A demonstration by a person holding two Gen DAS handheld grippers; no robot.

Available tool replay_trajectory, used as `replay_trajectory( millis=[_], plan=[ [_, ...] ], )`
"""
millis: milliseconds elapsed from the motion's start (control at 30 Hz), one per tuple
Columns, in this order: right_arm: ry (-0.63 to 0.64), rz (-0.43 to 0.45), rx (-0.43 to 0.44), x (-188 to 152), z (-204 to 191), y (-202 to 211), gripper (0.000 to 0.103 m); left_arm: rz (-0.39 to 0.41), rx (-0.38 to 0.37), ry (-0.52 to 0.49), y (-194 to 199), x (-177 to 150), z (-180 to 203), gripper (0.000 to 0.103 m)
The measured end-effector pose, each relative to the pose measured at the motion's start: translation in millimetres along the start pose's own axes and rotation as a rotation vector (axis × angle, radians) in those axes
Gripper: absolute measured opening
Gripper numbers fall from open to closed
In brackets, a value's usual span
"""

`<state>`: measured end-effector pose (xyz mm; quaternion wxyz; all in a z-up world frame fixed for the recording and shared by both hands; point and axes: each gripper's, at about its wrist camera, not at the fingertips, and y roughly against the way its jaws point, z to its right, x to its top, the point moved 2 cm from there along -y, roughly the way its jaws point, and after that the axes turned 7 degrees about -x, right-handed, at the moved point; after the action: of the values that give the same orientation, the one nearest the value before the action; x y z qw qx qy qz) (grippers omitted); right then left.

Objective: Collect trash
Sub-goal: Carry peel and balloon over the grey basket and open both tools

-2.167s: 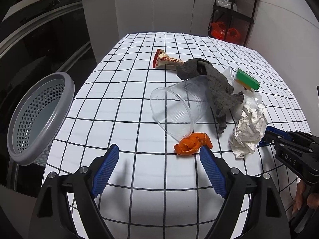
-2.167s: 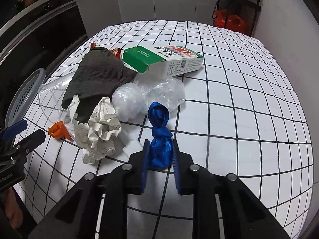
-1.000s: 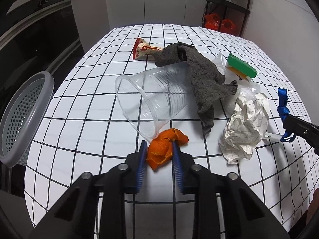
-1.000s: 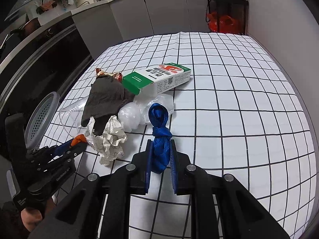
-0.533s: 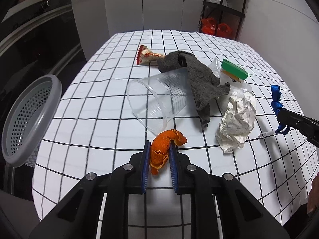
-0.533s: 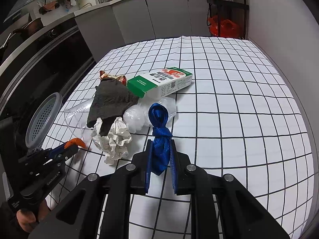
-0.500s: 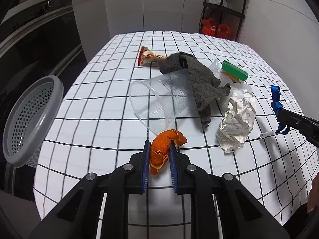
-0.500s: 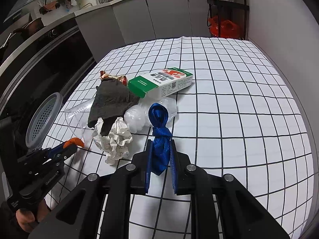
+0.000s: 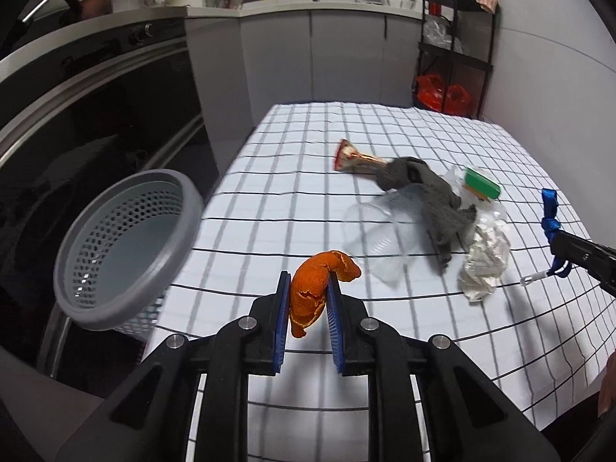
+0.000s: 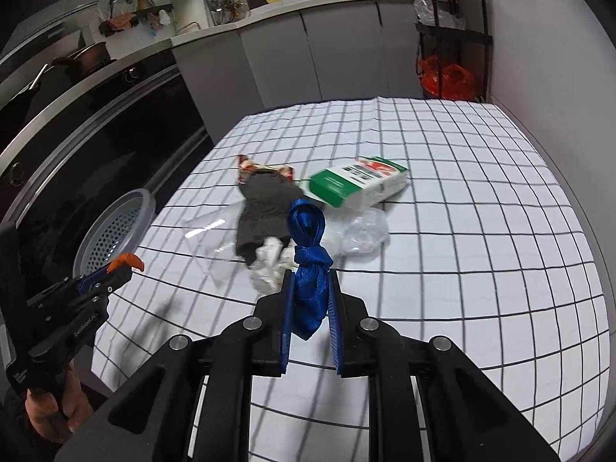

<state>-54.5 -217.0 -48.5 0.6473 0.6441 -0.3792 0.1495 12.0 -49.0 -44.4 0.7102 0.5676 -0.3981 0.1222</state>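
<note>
My left gripper [image 9: 308, 288] is shut on an orange peel [image 9: 315, 288] and holds it above the checked table, to the right of the grey perforated basket [image 9: 115, 246]. My right gripper [image 10: 310, 288] is shut on a knotted blue ribbon [image 10: 308, 246], lifted above the table. The left gripper with the peel [image 10: 127, 260] shows at the left of the right wrist view. On the table lie a clear plastic cup [image 9: 381, 238], a grey cloth [image 9: 427, 192], crumpled paper [image 9: 485, 258], a green-white carton [image 10: 358, 184], a snack wrapper [image 9: 350, 156] and a plastic bag [image 10: 365, 231].
The basket hangs off the table's left edge beside a dark oven front [image 9: 88, 115]. Grey cabinets [image 9: 315, 57] and a black shelf rack [image 9: 454, 50] with red bags stand beyond the table. A white wall [image 10: 558, 57] runs along the right.
Both grippers have risen and pulled back from the trash pile, each still holding its item. The left gripper has swung toward the basket, which now looms larger.
</note>
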Motion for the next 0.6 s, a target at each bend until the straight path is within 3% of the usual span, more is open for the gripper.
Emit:
replay_trajectory(
  millis=[200,600],
  plan=[
    [0.06,0.025,0.062,7.6,-45.1,7.4,0.016,-0.015,0.079,0.05,10.2,0.9,-48.5,0.019],
    [0.18,0.012,0.233,31.4,-170.8,-18.9,0.016,0.075,0.245,0.175,41.4,27.7,-165.8,0.019]
  ],
)
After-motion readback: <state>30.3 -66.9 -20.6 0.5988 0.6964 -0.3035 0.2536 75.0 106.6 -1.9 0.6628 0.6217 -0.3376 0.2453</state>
